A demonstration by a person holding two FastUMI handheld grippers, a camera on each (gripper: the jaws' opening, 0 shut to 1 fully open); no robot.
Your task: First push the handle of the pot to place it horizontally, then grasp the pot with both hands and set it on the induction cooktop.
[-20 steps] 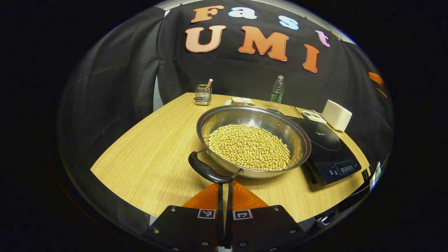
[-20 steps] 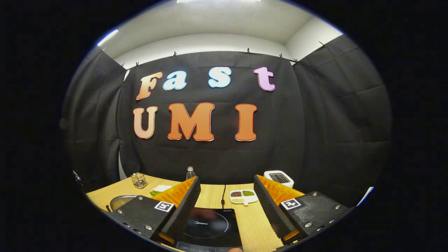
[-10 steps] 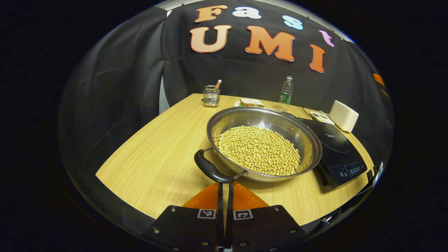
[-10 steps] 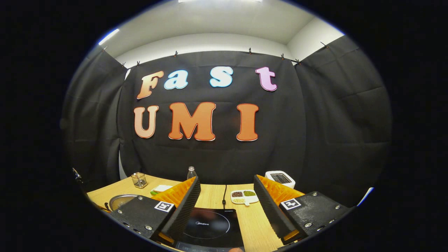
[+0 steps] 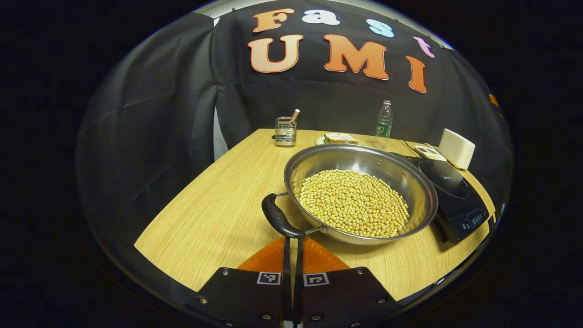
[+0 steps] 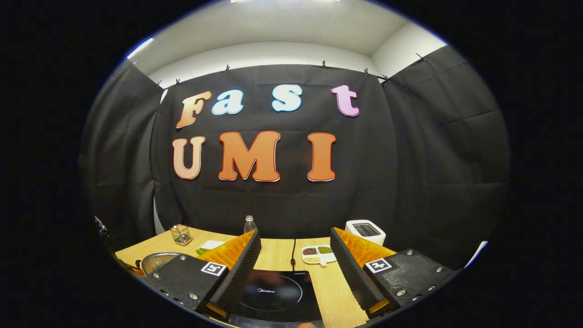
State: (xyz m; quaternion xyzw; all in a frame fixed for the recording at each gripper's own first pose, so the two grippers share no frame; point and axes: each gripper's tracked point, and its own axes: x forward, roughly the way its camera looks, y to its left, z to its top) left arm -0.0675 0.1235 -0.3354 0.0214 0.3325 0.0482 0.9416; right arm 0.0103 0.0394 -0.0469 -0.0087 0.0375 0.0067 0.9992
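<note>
My left finger (image 6: 237, 269) hides most of the pot (image 6: 155, 262) in the right gripper view. The cooktop (image 6: 278, 296) runs off the bottom edge. The small dish (image 6: 319, 255) holds contents too small to tell.

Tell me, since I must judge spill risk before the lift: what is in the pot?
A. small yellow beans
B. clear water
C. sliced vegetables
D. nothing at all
A: in the left gripper view the pot holds a heap of small yellow beans covering its bottom.
</note>
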